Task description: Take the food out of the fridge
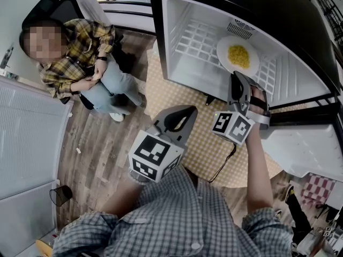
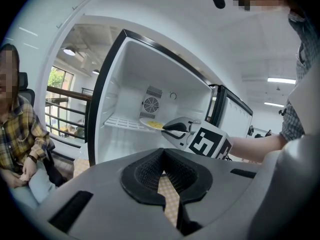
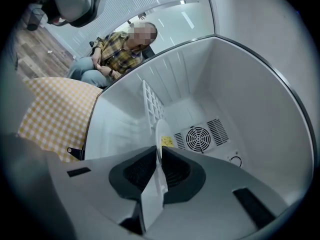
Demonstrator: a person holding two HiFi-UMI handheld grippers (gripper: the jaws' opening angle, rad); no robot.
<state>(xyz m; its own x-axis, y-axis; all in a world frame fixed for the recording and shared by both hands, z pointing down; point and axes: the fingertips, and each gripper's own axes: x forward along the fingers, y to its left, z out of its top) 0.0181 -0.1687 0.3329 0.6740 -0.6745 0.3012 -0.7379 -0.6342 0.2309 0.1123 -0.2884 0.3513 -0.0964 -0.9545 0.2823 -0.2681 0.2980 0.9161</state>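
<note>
The pads (image 3: 136, 173) of the right gripper (image 3: 159, 153) are pinched on the near rim of a white plate (image 3: 161, 132), whose thin edge runs straight up between them. The plate sits at the level of the wire shelf (image 1: 197, 38) inside the fridge (image 1: 182, 12), toward its right wall and short of the fan grille at the back. I cannot tell whether it has left the shelf yet. On the plate lies a small heap of yellow food (image 1: 239, 56), which looks like loose kernels. The left gripper (image 2: 163, 156) is outside the fridge, in front of the open door side, with its fingers closed together on nothing. Only the checked cloth (image 1: 214, 143) under the fridge shows past them. I would expect the plate to be stiff, smooth and breakable, and not heavy. A grip on one edge leaves the far side free to droop, and the glazed rim could slip between the pads. The loose food would roll off at any tilt, so the plate wants to come out level and slowly. The free gripper could well support the opposite rim once the plate clears the fridge mouth. A person (image 1: 80, 58) sits off to the left of the fridge, well clear.
</note>
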